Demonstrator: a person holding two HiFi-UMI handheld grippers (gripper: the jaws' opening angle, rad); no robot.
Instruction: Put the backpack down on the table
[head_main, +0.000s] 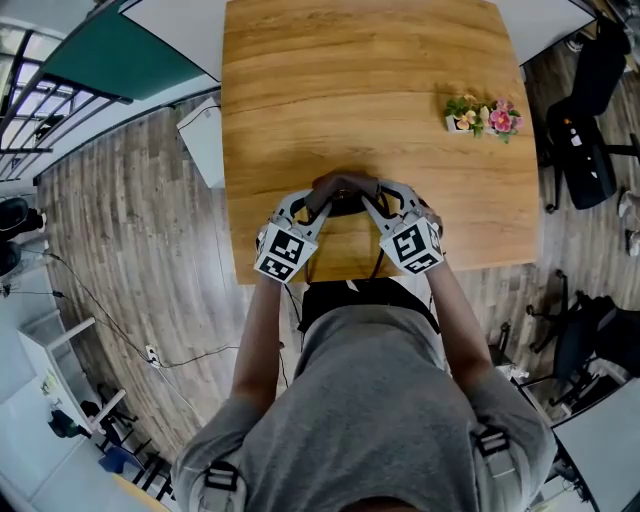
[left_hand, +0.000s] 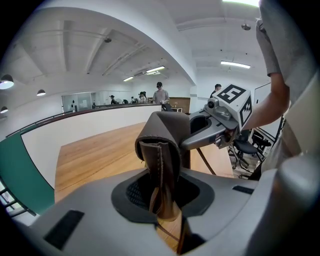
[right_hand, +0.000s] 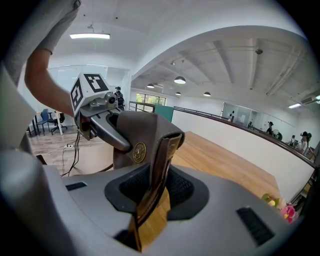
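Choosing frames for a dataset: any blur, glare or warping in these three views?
Head view: sharp, evenly lit, table edges bowed. Left gripper view: heavy fisheye, black corners, ceiling lamp washed out, strap crisp. Right gripper view: same fisheye; strap crisp, no glare.

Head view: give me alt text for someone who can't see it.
Seen from above, a person's left gripper and right gripper each clamp the top of a dark backpack over the near edge of a wooden table. A small pot of flowers stands on the table's far right.

Small flower pot (head_main: 481, 116), black office chair (head_main: 585, 150)
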